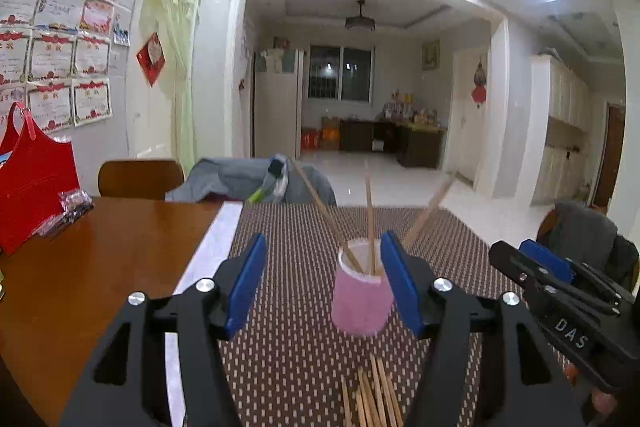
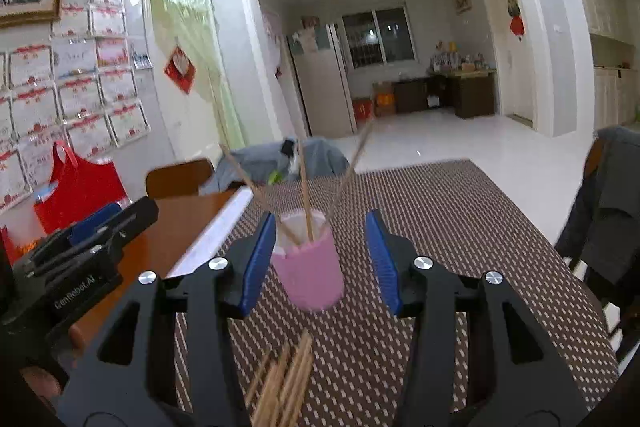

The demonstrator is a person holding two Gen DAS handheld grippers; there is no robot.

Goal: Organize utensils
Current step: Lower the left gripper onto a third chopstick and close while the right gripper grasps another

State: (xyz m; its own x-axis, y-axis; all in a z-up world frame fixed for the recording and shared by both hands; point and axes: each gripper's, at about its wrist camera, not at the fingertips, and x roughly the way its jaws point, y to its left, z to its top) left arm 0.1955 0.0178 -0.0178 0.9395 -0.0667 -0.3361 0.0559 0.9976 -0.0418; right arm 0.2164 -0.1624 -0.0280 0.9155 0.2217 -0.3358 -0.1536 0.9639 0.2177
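blue pads on both grippers, both spread wide, nothing held. left gripper (image 1: pixel 324 283): pink cup (image 1: pixel 362 301) sits just ahead, right of centre between the jaws, close by the right pad; contact not clear. right gripper (image 2: pixel 322 261): same cup (image 2: pixel 307 267) ahead, left of centre, close to its left pad. so the cup lies between the two grippers, about equally near. three chopsticks in cup (image 1: pixel 370 223) stand fanned out, leaning left, upright and right. loose chopsticks (image 1: pixel 372 395) lie flat on the brown dotted mat (image 1: pixel 288 347), near side of the cup, below and between the jaws, long axis running roughly near-to-far, along the fingers. in the right view the pile (image 2: pixel 284 379) angles slightly right. judgement: next pick means dropping down and back onto the pile, and closing across the sticks, not along them. wooden table (image 1: pixel 100 267) to the left, red bag (image 1: pixel 32 179) far left.
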